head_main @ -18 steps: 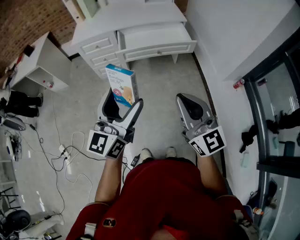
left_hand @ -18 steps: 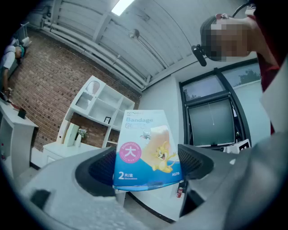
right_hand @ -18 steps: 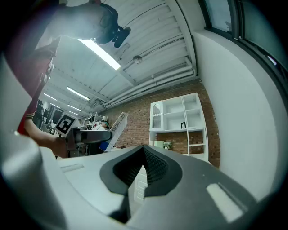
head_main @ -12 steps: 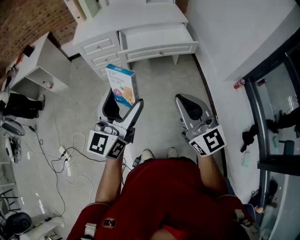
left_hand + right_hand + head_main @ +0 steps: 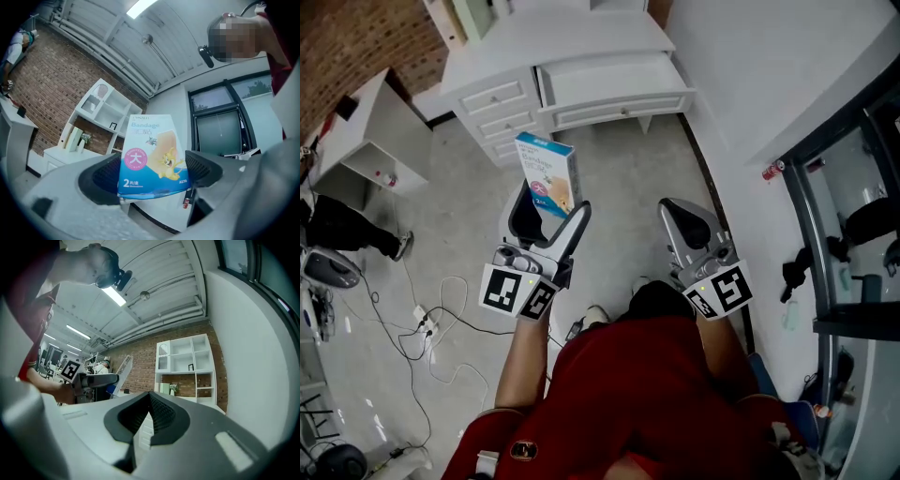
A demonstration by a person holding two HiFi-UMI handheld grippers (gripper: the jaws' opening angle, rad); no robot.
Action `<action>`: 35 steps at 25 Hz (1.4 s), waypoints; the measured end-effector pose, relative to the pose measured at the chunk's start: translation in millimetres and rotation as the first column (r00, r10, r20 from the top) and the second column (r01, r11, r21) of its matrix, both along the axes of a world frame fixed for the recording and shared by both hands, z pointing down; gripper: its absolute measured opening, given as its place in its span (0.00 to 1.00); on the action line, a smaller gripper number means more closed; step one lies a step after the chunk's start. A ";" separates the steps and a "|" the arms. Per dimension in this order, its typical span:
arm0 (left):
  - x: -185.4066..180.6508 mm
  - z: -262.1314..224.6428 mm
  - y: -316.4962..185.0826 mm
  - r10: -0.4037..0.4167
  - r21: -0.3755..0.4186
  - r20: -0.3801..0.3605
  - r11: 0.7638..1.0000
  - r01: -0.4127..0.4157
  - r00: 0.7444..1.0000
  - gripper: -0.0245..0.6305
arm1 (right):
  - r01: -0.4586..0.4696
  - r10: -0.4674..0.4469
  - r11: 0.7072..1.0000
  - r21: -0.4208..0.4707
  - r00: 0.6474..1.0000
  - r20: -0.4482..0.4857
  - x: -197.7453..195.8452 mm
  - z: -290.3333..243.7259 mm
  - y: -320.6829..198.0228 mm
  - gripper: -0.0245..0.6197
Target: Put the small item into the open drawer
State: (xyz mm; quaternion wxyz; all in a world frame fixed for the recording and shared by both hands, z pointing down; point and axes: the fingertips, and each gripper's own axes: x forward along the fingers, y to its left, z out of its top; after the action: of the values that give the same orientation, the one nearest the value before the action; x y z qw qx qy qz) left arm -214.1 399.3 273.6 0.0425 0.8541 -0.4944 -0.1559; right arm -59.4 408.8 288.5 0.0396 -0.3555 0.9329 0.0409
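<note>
A small blue and white bandage box (image 5: 549, 174) stands upright between the jaws of my left gripper (image 5: 551, 199), which is shut on it. From the left gripper view the box (image 5: 151, 157) fills the gap, pressed by both dark pads. My right gripper (image 5: 685, 220) hangs beside it on the right, jaws shut together and empty (image 5: 149, 420). Ahead stands a white dresser with its wide top drawer (image 5: 614, 86) pulled open, well beyond both grippers.
The dresser's small closed drawers (image 5: 497, 112) sit left of the open one. A white side table (image 5: 370, 131) stands at left. Cables and a power strip (image 5: 427, 314) lie on the floor. A white wall (image 5: 759, 75) and glass partition run along the right.
The whole view has shifted a little; the dresser and drawer sit slightly nearer the top edge. Both grippers keep their grip and spacing, and the box stays held.
</note>
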 end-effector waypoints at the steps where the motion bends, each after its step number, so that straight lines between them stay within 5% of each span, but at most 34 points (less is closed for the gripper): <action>1: 0.1 1.4 -5.0 0.004 -0.003 0.002 1.000 -0.004 1.000 0.70 | -0.008 0.008 1.000 -0.003 1.000 0.001 2.1 0.8 -5.1 0.05; 9: 12.2 16.3 -89.8 0.019 -0.031 0.051 0.999 -0.018 0.998 0.70 | -0.037 0.037 0.999 -0.005 0.998 0.047 22.4 17.3 -93.1 0.05; 25: 82.4 46.1 -361.6 -0.035 -0.142 0.221 0.988 0.067 0.975 0.70 | 0.007 -0.005 1.000 -0.014 0.994 0.111 115.7 21.5 -369.5 0.05; 35: 87.7 81.4 -466.2 0.021 -0.233 0.275 0.972 0.045 0.961 0.70 | -0.003 0.010 0.998 -0.070 0.996 0.093 120.9 40.0 -456.1 0.05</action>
State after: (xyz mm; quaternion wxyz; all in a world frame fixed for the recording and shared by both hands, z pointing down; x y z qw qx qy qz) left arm -126.4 -67.0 355.0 0.0737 0.8532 -0.5158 0.0245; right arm 61.6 -47.3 328.5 0.0703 -0.3611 0.9298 -0.0083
